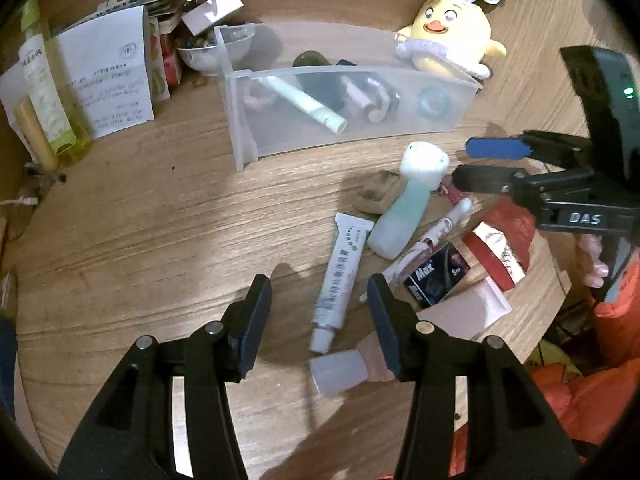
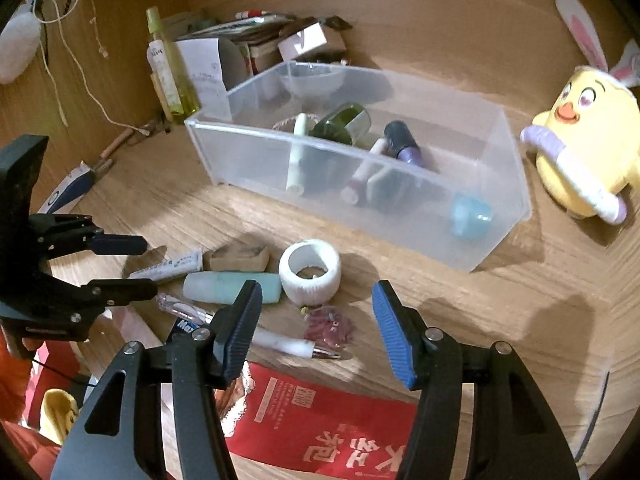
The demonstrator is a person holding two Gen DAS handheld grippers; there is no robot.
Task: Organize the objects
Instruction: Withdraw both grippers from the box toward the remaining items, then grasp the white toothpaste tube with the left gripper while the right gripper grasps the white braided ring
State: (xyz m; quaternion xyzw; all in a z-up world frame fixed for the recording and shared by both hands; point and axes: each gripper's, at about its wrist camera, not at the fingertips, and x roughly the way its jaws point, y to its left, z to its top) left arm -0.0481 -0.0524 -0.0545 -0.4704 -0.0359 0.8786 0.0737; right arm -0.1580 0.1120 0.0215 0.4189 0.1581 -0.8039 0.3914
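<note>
A clear plastic bin (image 1: 348,136) (image 2: 360,184) sits on the wooden table and holds a tube, a green bottle, a nail polish and a blue ring. In front of it lie loose items: a white tube (image 1: 340,276), a teal bottle (image 1: 404,216) (image 2: 232,286), a white tape roll (image 2: 310,272), a pen (image 2: 288,344) and a black box (image 1: 438,276). My left gripper (image 1: 320,308) (image 2: 136,268) hovers open over the white tube without touching it. My right gripper (image 2: 318,320) (image 1: 492,164) is open above the pen and a pink packet (image 2: 328,326), holding nothing.
A yellow plush chick (image 1: 452,36) (image 2: 580,136) stands right of the bin. Papers (image 1: 108,80), a green spray bottle (image 2: 168,72) and a bowl (image 1: 216,52) crowd the back left. A red packet (image 2: 320,424) lies at the near edge. A small pink bottle (image 1: 348,368) lies by my left fingers.
</note>
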